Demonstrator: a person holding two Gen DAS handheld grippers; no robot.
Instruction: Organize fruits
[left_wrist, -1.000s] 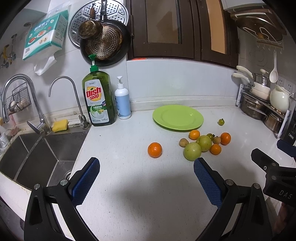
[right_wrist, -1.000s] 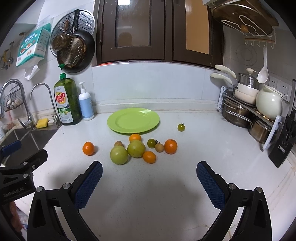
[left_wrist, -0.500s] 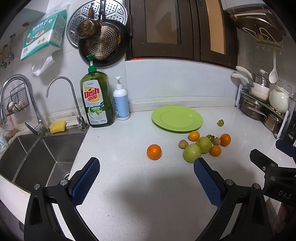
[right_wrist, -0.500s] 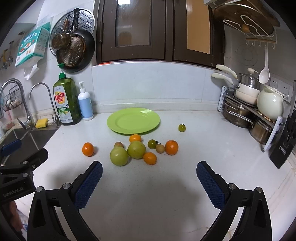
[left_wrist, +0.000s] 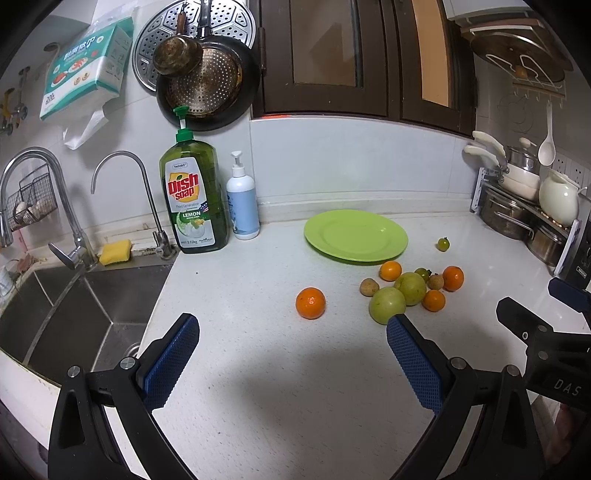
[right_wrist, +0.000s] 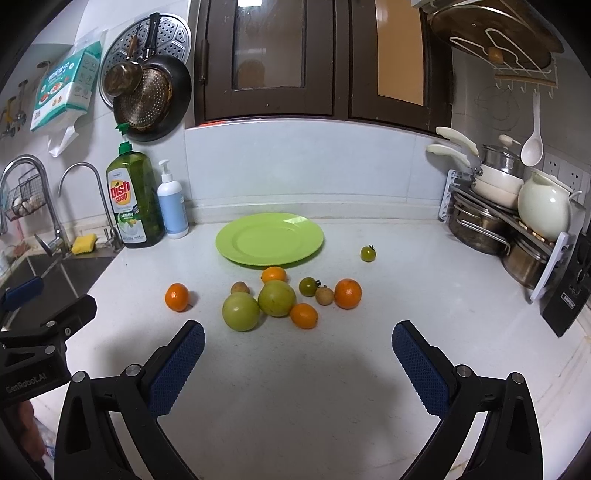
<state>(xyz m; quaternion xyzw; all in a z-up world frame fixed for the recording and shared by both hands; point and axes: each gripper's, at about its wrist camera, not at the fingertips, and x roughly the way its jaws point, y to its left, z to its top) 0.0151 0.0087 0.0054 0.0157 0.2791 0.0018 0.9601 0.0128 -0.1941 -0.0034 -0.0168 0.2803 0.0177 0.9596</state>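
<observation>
Both tools hover low over the speckled white desk (right_wrist: 295, 398), the left tool (left_wrist: 291, 354) and right tool (right_wrist: 297, 354) each spread wide with nothing between the blue pads. Just beyond, the fruits (right_wrist: 277, 297) sit clustered on the bare desk, one orange (left_wrist: 310, 302) off alone to the left, a small green tomato (right_wrist: 368, 253) apart at right. Farther back, the green plate (right_wrist: 269, 240) lies bare. Sink (left_wrist: 74, 314) at left, dish soap bottle (left_wrist: 194, 199) by the wall, pots (right_wrist: 484, 221) racked far right.
</observation>
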